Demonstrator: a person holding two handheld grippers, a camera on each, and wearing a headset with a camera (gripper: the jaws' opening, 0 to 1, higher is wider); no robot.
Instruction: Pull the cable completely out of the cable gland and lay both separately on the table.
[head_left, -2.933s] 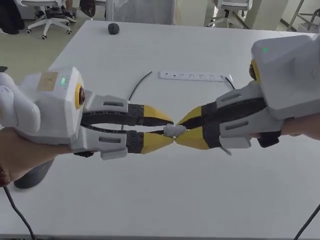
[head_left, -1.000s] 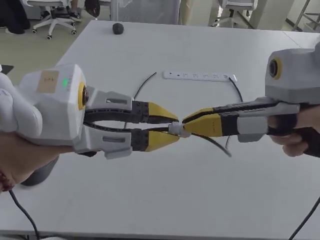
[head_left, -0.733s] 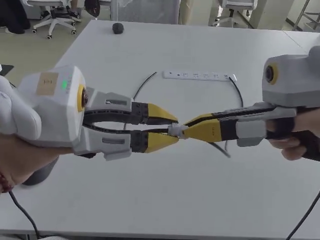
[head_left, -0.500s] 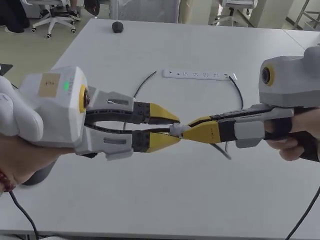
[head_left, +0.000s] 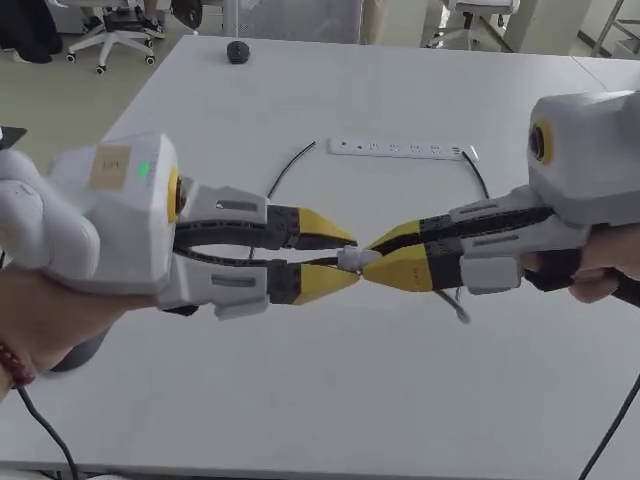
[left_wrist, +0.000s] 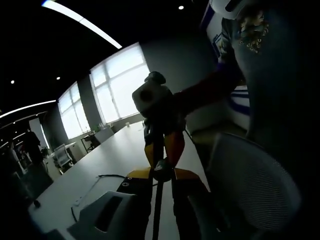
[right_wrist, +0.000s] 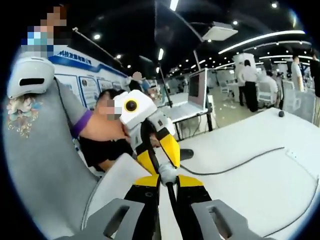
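Note:
A small white cable gland (head_left: 350, 262) hangs in the air above the white table (head_left: 330, 400), between both grippers. My left gripper (head_left: 355, 258) reaches in from the left, its yellow tips shut on the gland. My right gripper (head_left: 371, 257) comes from the right and is shut on the black cable right beside the gland. The cable's short end (head_left: 458, 312) droops below the right gripper. Its long part (head_left: 288, 168) lies on the table behind. In the left gripper view the gland (left_wrist: 161, 169) sits between the tips with cable (left_wrist: 157, 210) running down. The right gripper view shows the gland (right_wrist: 168, 173) likewise.
A white power strip (head_left: 400, 150) lies across the table behind the grippers, its cord curving to the right. A dark mouse (head_left: 238, 52) sits near the far edge. Another black cord (head_left: 610, 440) hangs off the near right corner. Office chairs stand beyond the table.
The right gripper has rolled about its own axis and tipped slightly, staying at the gland. The left gripper has held still. The cable still passes through the gland.

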